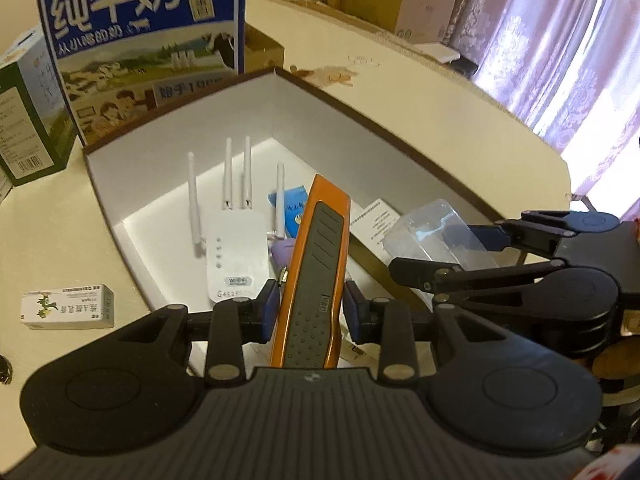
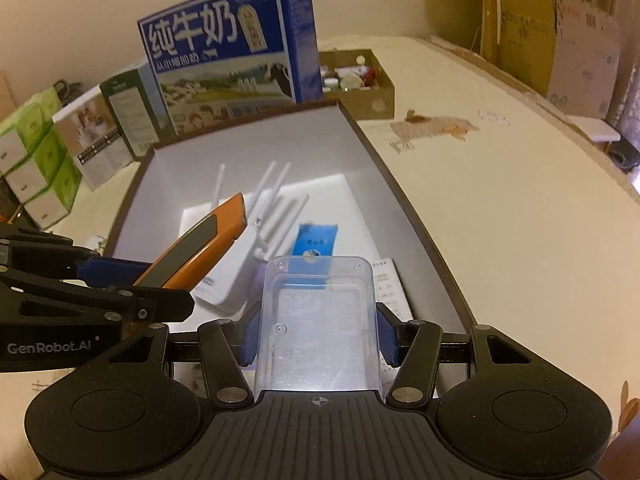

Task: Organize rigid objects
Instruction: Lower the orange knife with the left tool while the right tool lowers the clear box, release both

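Left gripper (image 1: 310, 306) clamps an orange-and-grey utility knife (image 1: 314, 264), blue pads tight on both sides, knife sticking forward over the white tray (image 1: 120, 184). Right gripper (image 2: 318, 330) is closed on a clear plastic case (image 2: 318, 320), also above the tray's near edge; "GenRobot.AI" reads on the left tool's body in the right wrist view. Inside the tray: white four-antenna router (image 1: 236, 248) marked "Wi-Fi", a blue packet (image 1: 294, 208) beside it, a printed paper leaflet (image 1: 374, 220) against the right wall. Tall blue milk carton (image 1: 144, 40), "纯牛奶", stands at the tray's far edge. Small white medicine box (image 1: 68, 306) lies on the table (image 1: 440, 112) outside the tray's left edge; its text is too blurred to read.
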{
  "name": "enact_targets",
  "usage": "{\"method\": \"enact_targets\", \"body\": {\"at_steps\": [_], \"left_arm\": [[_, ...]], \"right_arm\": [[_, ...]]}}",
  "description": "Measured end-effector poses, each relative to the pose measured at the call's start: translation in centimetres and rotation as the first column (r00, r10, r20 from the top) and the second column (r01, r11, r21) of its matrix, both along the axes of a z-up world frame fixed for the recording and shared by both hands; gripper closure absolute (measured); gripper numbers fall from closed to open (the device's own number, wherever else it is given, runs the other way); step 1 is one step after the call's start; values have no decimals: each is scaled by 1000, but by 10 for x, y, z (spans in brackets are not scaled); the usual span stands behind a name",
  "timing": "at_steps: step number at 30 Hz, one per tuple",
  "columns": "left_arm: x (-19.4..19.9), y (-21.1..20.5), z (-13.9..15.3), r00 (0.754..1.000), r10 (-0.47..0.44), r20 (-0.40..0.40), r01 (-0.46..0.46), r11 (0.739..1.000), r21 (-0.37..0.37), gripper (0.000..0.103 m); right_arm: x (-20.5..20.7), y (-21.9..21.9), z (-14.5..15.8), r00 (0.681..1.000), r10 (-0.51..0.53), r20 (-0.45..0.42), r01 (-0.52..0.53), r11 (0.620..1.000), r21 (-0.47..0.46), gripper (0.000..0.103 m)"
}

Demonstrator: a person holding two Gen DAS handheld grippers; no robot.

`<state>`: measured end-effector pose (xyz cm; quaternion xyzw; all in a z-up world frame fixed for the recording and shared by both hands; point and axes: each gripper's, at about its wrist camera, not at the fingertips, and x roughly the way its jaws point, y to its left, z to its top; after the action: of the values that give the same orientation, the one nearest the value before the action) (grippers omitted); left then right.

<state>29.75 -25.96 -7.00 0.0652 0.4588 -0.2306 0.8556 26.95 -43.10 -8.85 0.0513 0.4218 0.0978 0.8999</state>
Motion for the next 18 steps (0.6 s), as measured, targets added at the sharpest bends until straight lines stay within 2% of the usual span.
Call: {"method": "enact_targets", "body": {"at_steps": [8, 13, 18], "left_arm": [[7, -7, -29, 997, 18, -71, -16, 999, 35, 74], [10, -8, -36, 995, 14, -95, -10, 999, 45, 74], [8, -10, -29, 999, 0, -52, 3, 999, 44, 69]], "right_arm": [[7, -3, -19, 999, 10, -47, -11, 1000, -10, 50], [12, -3, -21, 998, 14, -56, -14, 1000, -11, 50], [12, -5, -18, 999, 2, -46, -2, 1000, 3, 49]]}}
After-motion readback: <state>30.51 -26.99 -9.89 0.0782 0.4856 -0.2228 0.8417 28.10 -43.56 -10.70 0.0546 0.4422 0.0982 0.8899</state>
